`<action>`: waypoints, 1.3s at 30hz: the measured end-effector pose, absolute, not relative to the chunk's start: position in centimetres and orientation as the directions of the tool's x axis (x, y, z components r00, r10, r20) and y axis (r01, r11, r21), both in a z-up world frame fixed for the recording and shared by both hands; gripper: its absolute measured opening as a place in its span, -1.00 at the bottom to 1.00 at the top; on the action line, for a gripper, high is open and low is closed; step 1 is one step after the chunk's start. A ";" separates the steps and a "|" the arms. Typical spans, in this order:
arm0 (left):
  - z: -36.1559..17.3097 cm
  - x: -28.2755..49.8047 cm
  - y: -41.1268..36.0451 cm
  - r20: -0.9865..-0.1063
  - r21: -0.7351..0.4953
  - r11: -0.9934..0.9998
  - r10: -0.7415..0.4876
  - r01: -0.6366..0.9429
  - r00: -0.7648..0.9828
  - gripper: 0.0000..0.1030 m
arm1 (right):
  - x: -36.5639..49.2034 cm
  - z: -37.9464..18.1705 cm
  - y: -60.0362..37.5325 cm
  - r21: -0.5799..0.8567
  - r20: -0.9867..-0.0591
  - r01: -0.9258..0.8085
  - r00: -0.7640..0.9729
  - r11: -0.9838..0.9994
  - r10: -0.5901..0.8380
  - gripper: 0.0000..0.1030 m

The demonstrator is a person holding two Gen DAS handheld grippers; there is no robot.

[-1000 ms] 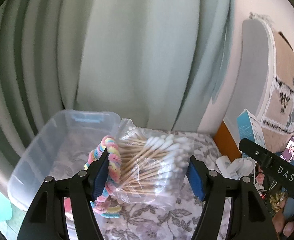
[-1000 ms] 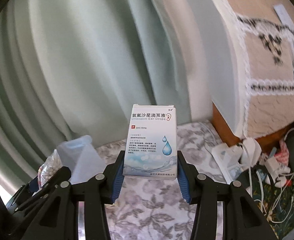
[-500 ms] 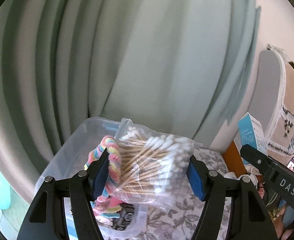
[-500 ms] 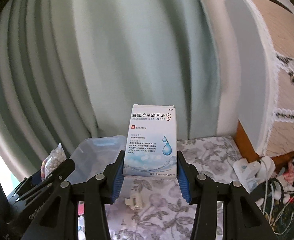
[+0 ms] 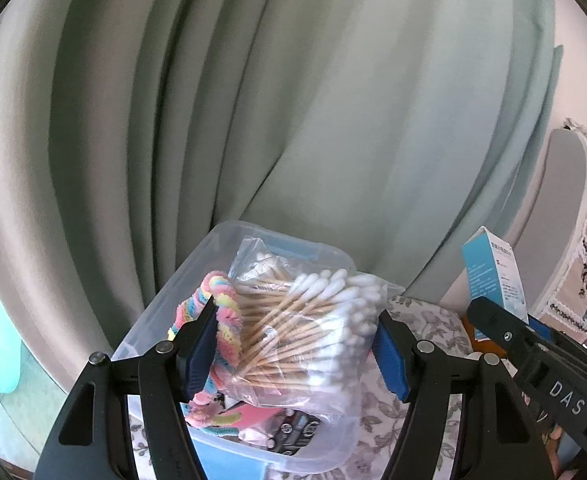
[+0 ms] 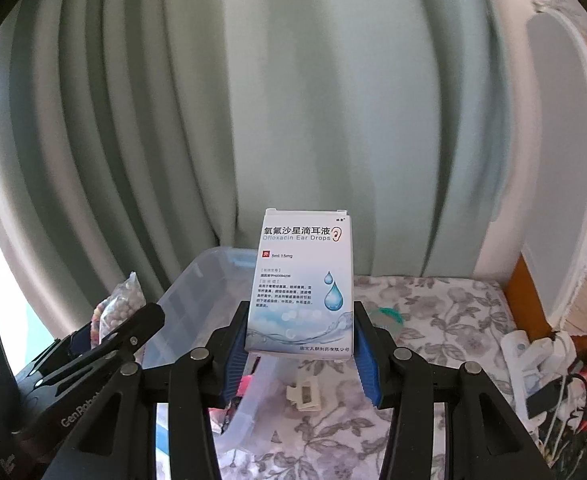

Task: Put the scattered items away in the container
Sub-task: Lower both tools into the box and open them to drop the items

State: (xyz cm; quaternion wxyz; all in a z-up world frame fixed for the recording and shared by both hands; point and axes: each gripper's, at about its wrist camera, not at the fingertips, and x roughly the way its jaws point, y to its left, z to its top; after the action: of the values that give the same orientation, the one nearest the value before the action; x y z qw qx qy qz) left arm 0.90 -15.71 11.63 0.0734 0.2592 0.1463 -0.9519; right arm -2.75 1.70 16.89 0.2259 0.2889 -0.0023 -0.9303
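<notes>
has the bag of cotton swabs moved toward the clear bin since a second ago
Yes. The swab bag in the left tongs now hangs over the clear bin, against the curtain.

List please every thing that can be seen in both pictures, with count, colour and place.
bag of cotton swabs: one, clear bag, white tips, in left gripper above the box
hair tie: one, pastel rainbow, held with the bag
plastic box: one, clear, on the cloth, holding small items
ear drops carton: one, white and blue, upright in right gripper
clip: one, cream, on cloth
cloth: one, grey floral
curtain: one, pale green, behind
left gripper: black, blue fingers
right gripper: black, blue fingers
</notes>
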 end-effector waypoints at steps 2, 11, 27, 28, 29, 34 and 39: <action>11.2 0.9 -16.4 -0.522 -0.246 -0.943 -0.067 0.226 -0.850 0.37 | -2.8 16.6 0.9 0.127 -0.545 0.432 -0.722 -0.893 -0.426 -0.02; 8.9 0.5 -18.5 -0.574 -0.264 -0.931 -0.059 0.253 -0.817 0.37 | -3.1 14.7 -2.0 0.104 -0.594 0.477 -0.673 -0.872 -0.440 -0.02; 6.2 -0.8 -20.2 -0.637 -0.287 -0.917 -0.033 0.277 -0.770 0.37 | -4.8 10.6 -5.2 0.096 -0.696 0.523 -0.573 -0.847 -0.433 -0.02; 6.1 -0.9 -20.3 -0.640 -0.287 -0.917 -0.032 0.277 -0.768 0.37 | -5.0 10.4 -5.3 0.096 -0.699 0.524 -0.569 -0.846 -0.433 -0.02; 6.0 -0.9 -20.3 -0.643 -0.289 -0.916 -0.029 0.278 -0.765 0.37 | -5.2 10.2 -5.4 0.098 -0.703 0.526 -0.564 -0.845 -0.433 -0.02; 5.6 -0.9 -20.7 -0.655 -0.309 -0.910 -0.009 0.278 -0.756 0.37 | -5.1 10.3 -6.1 0.103 -0.712 0.538 -0.548 -0.837 -0.439 -0.02; 4.9 -1.4 -20.8 -0.667 -0.337 -0.901 0.023 0.274 -0.744 0.37 | -5.7 9.7 -6.1 0.106 -0.714 0.543 -0.541 -0.833 -0.443 -0.02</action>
State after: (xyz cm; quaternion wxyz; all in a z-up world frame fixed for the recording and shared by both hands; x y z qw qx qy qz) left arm -1.39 -20.79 4.90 0.0688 0.3508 0.2115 -0.9097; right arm -5.73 -6.07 9.71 0.2816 0.3873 0.0642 -0.8756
